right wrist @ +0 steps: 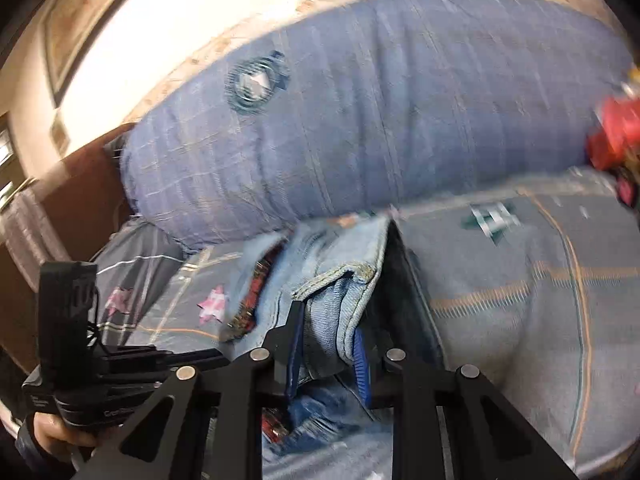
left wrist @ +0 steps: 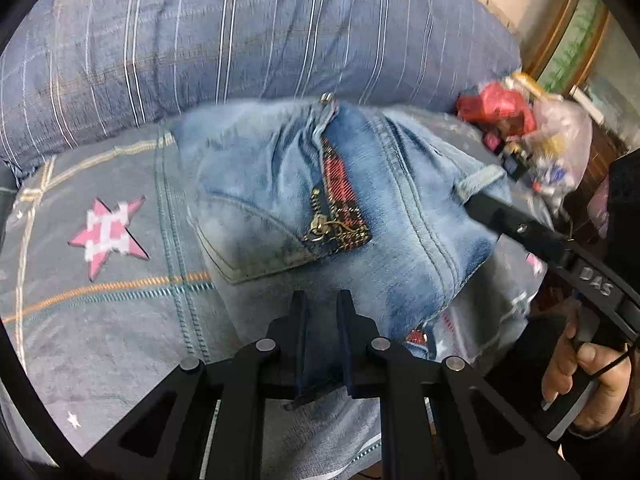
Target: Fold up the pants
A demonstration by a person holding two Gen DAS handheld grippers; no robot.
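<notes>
Denim fills the slit between the pads of the left gripper (left wrist: 322, 300) right at the lens; its jaws are pinched nearly together, so we log it as clenched on a thin layer of the pants (left wrist: 260, 184). In the right wrist view the right gripper (right wrist: 330, 332) is clamped on a stitched, doubled edge of the same pants, and the fold sticks up between the blue pads. A hand (left wrist: 580, 372) holds the right gripper's handle at the right edge of the left view. A hand (right wrist: 60, 436) holds the left one at the lower left of the right view.

Just past the left fingertips the pants lie bunched on the bed sheet (left wrist: 100, 320), fly side up. We see the zipper (left wrist: 320, 232) open, with red plaid lining (left wrist: 340, 176) showing. The right gripper's tip meets the far right corner of the denim and that corner is raised off the sheet.

The sheet is grey with orange and teal lines, and a pink star patch (left wrist: 110, 236) sits left of the pants. Behind the pants lies a big blue striped quilt roll (left wrist: 240, 32), touching their far edge. Far right is a clear plastic bag (left wrist: 560, 140) with red items, blurred. Beyond that is a pale wall (right wrist: 180, 20)
</notes>
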